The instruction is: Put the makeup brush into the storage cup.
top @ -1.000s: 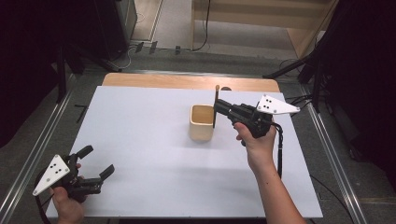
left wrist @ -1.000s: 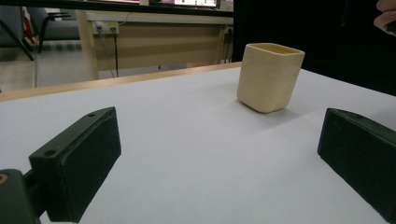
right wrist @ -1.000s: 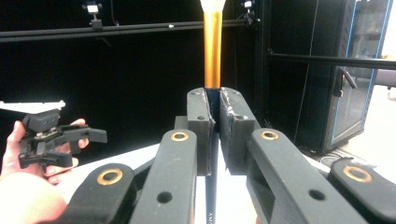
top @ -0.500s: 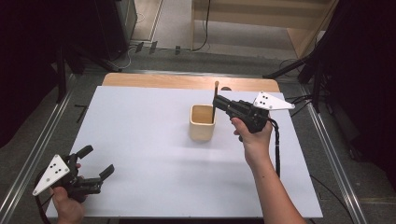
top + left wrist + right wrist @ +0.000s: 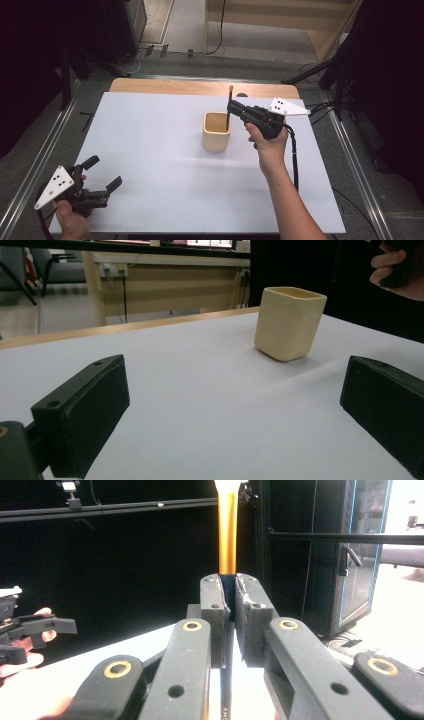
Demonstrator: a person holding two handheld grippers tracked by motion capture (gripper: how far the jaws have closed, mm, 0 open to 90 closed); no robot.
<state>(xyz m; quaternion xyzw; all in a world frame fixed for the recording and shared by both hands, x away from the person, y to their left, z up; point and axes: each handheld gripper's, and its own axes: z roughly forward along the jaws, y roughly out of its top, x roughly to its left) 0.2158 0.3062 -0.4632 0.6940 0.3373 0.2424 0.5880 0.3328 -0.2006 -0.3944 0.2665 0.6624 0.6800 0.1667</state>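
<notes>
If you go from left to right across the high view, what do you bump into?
Left black claw, open → cream square plastic cup → thin dark brush, held upright over the cup's right edge → right black claw → grey three-cornered plate.

**Right grips, left idles**

Right gripper (image 5: 231,108), right of centre in the high view, has its jaws clamped tight, forearm rising from the bottom edge. Left gripper (image 5: 104,175), lower left, sits low with its jaws spread wide.
</notes>
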